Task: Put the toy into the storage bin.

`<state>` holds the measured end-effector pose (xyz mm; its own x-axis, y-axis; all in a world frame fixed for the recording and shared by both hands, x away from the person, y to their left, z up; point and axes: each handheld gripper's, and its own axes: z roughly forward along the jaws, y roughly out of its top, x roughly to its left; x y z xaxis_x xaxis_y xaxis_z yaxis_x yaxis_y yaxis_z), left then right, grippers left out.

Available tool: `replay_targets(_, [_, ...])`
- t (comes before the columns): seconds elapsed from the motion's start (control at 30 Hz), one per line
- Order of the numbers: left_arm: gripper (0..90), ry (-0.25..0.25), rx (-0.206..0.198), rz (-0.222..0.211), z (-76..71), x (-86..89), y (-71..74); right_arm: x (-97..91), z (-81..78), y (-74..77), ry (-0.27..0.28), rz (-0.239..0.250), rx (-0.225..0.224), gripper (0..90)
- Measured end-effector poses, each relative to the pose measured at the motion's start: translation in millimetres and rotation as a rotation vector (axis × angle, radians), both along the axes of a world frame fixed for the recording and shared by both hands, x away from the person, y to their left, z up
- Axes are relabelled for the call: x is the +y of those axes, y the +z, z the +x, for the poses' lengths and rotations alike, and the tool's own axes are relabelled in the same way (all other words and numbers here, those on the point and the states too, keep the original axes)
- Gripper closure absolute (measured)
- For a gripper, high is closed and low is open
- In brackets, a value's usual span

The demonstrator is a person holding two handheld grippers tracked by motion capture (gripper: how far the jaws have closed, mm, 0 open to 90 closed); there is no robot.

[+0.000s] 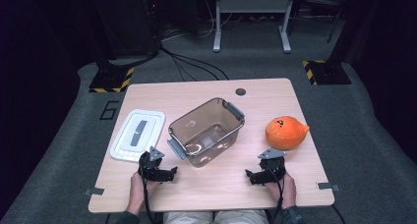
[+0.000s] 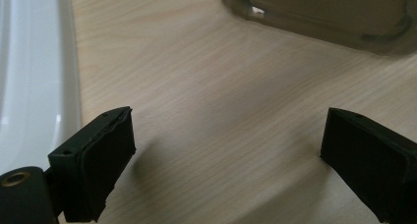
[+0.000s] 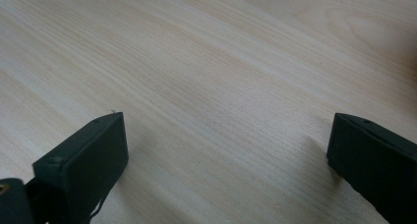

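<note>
Both grippers rest on table (image 1: 206, 184), jaws spread wide, nothing held. Orange plush toy (image 1: 285, 132) sits just ahead of your right gripper (image 1: 252, 177); open bin (image 1: 206, 130) ahead-right of left gripper (image 1: 170, 173). Approach toy low, straddle its body, close gently.

Both hands are coming in from the bottom of the frame, the left gripper (image 1: 173, 171) and right gripper (image 1: 249, 175) gaping wide, jaws pointing inward.

Pale wood-grain table (image 1: 206, 184) with a smooth matt top, clear brown-tinted plastic storage bin (image 1: 206, 130) with grey plastic latches, glossy white plastic lid (image 1: 123, 140), soft orange plush toy (image 1: 286, 132), matt black gripper pads (image 2: 105, 155), grey carpeted floor (image 1: 364, 135).
</note>
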<state>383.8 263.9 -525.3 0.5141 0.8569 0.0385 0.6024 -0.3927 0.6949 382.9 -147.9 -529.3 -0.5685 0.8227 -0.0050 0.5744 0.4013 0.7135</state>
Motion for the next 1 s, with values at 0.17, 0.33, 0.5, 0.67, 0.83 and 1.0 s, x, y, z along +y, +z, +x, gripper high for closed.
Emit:
replay_targets(0.17, [4.2, -0.008, 0.004, -0.038, 0.6, -3.7, -3.4, 0.1, -0.1, 0.0, 0.0, -0.001, 0.0, 1.2])
replay_targets(0.33, [2.8, -0.011, -0.009, -0.039, -0.7, -3.9, -4.7, 0.2, -0.5, 0.0, -0.002, -0.001, 0.0, 1.2])
replay_targets(0.5, [2.8, -0.014, -0.013, -0.041, -0.6, -4.8, -5.0, 0.6, -3.1, 0.2, -0.001, -0.011, -0.014, 1.2])
replay_targets(0.67, [2.8, -0.015, -0.014, -0.048, -1.4, -6.1, -5.2, 3.0, -5.6, 2.1, 0.009, -0.038, -0.027, 0.0])
replay_targets(0.83, [4.3, -0.033, -0.018, -0.046, -1.9, -6.2, -4.9, 1.9, -10.4, 7.6, 0.039, 0.01, -0.024, 0.0])
replay_targets(1.0, [4.3, -0.031, -0.018, -0.047, -2.0, -6.3, -5.0, 0.2, -13.4, 24.8, 0.029, 0.014, -0.044, 0.0])
